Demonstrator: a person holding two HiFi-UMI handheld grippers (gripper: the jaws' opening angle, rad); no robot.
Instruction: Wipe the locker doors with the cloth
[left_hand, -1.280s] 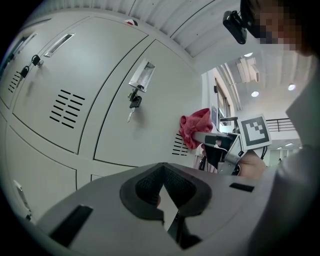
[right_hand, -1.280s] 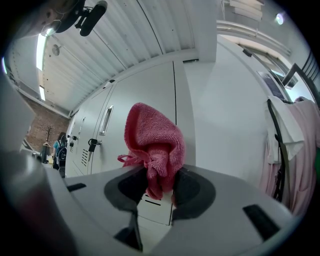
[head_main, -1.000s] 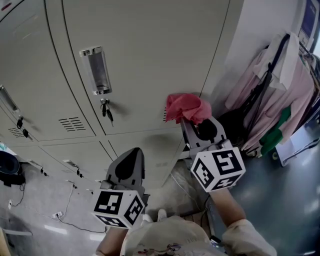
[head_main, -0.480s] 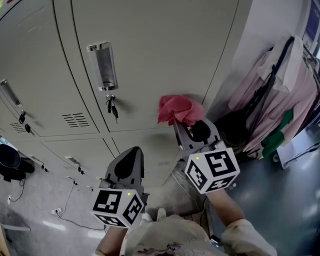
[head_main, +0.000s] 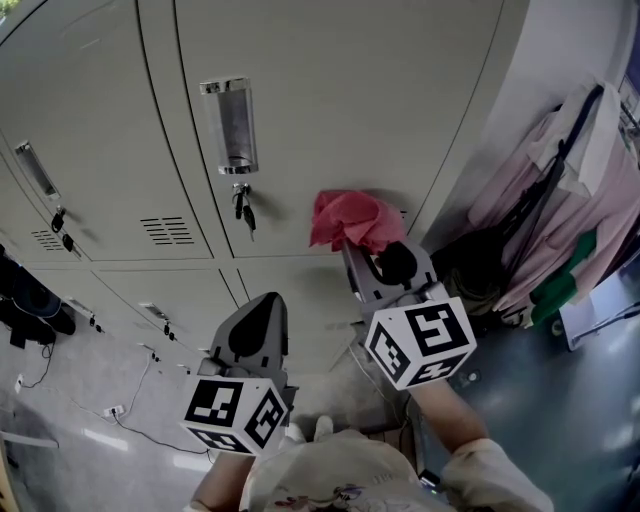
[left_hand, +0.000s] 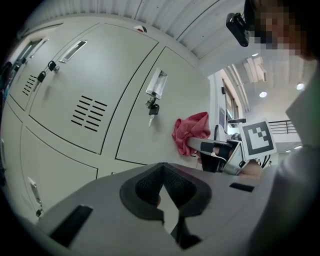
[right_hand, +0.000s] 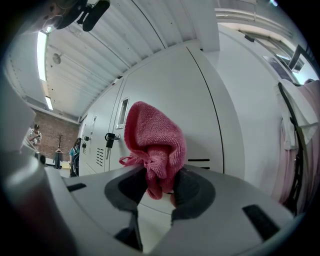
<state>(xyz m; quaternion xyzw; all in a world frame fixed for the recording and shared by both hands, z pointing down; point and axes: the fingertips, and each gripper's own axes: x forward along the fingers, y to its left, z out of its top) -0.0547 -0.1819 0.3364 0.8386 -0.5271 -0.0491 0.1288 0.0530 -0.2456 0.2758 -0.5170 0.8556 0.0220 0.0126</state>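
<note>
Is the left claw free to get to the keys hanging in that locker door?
Probably yes: the left claw holds nothing, and nothing stands between it and the keys on the door.

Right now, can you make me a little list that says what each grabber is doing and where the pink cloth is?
right gripper: shut on the pink cloth
pink cloth: bunched up, low on the right part of a locker door, looks pressed against it
left gripper: jaws together, holding nothing, held lower down, off the doors
key: hanging under the metal handle of that same door, left of the cloth
clothes: hanging to the right of the lockers
</note>
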